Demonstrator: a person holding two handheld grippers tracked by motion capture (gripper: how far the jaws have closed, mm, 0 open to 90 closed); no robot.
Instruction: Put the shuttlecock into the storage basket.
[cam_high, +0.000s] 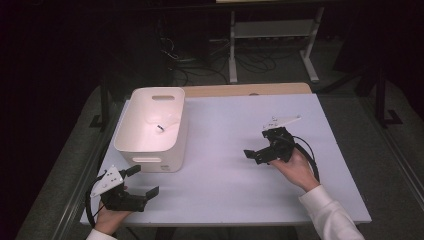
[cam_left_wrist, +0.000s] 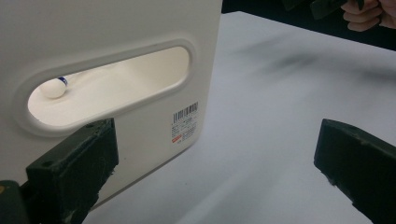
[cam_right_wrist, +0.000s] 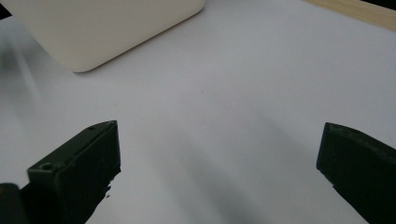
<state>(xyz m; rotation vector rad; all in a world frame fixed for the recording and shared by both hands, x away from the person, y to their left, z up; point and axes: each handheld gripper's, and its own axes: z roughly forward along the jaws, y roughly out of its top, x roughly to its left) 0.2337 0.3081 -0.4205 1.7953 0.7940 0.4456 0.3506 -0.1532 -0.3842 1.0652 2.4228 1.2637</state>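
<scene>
Left gripper (cam_high: 144, 181) held just beside white bin (cam_high: 150, 150) at near-left of surface (cam_high: 225, 175), jaws spread, empty. Right gripper (cam_high: 253, 154) hovered well apart at right, jaws spread, empty. Small white object (cam_left_wrist: 53, 87) rested inside bin.

A laboratory or test room set up for recording is showing here. A plain white worktop (cam_high: 225, 150) is standing on a dark metal frame over grey carpet, with the surroundings lying in darkness. Behind it, loose cables (cam_high: 200, 65) are trailing across the floor beside the white legs of a second stand (cam_high: 272, 35). A person in white sleeves is holding an instrumented tool with a cable and a marker plate in each hand: the left tool (cam_high: 140, 181) and the right tool (cam_high: 256, 152). A white plastic bin (cam_high: 152, 127) with a barcode label (cam_left_wrist: 185, 121) is resting on the worktop.
</scene>
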